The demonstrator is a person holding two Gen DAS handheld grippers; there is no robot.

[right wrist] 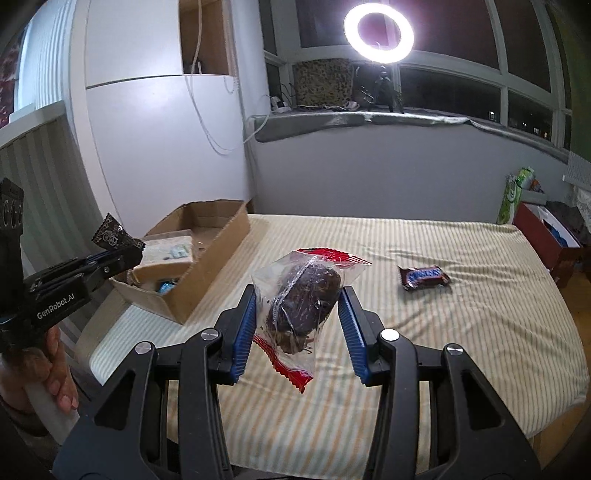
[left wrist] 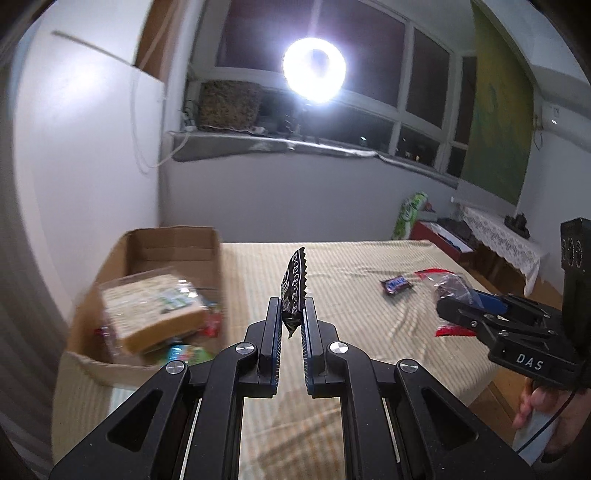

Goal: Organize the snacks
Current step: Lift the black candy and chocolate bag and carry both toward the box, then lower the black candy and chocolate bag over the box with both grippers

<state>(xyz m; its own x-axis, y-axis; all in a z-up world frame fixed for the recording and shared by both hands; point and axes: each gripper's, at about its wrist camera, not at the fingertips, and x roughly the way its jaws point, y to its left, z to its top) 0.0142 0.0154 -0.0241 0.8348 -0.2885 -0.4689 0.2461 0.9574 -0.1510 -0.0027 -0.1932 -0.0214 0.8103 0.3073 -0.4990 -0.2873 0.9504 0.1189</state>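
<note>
My left gripper (left wrist: 292,314) is shut on a small black snack packet (left wrist: 294,288) with white print, held upright above the striped cloth; it also shows in the right wrist view (right wrist: 114,236). My right gripper (right wrist: 298,306) is shut on a clear bag with red ends holding a dark chocolate cake (right wrist: 304,299), lifted over the table; it also shows in the left wrist view (left wrist: 448,286). A cardboard box (left wrist: 166,240) at the left holds a wrapped bread loaf (left wrist: 153,310) and other packets. A dark blue candy bar (right wrist: 424,277) lies on the cloth at the right.
The table is covered with a striped cream cloth (right wrist: 443,332). A white cabinet wall (right wrist: 147,147) stands behind the box. A ring light (right wrist: 378,31) shines on the windowsill. A red box (right wrist: 546,240) and a green bag (right wrist: 513,192) stand beyond the table's far right.
</note>
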